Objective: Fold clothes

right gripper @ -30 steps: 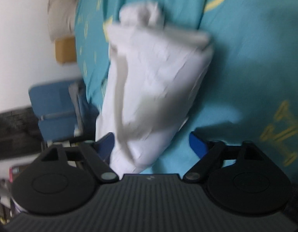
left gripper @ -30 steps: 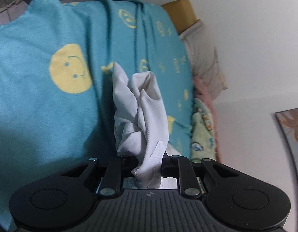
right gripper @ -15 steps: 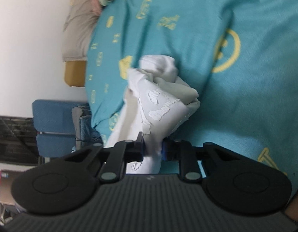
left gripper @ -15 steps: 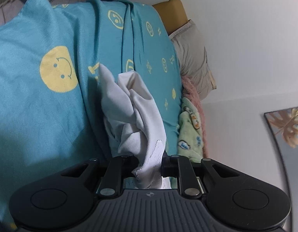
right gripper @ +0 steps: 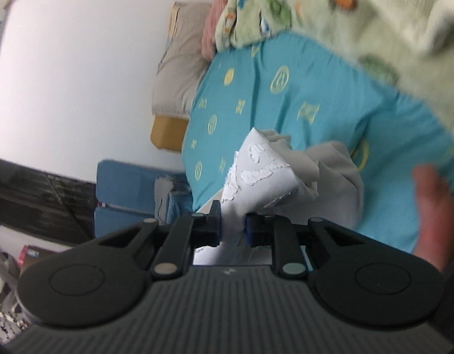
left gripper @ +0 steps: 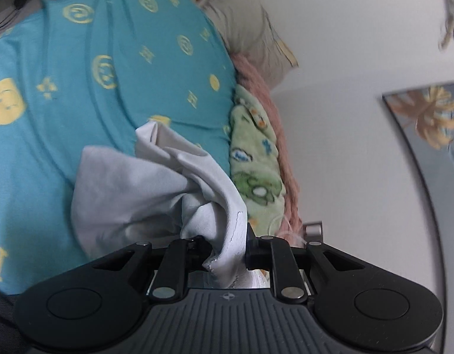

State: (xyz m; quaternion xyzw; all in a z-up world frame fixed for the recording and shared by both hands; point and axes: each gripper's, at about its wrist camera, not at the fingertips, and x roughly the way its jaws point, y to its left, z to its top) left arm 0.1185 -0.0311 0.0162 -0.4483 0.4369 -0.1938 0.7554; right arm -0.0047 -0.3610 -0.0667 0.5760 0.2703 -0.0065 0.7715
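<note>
Both grippers, left [left gripper: 228, 247] and right [right gripper: 233, 230], clamp white garment [left gripper: 132, 191] above teal bedspread [left gripper: 79, 73]

You have a teal bedsheet [left gripper: 115, 94] with yellow symbols, a green cartoon blanket [left gripper: 253, 159] beside a pink one [left gripper: 265, 88], a beige pillow [right gripper: 179, 67], and a blue chair [right gripper: 123, 188].

White garment [right gripper: 256, 183] in right gripper [right gripper: 233, 230]

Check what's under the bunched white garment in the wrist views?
Teal bedsheet with yellow prints lies beneath the white garment. The sheet directly below the bunch is covered; anything there is hidden.
</note>
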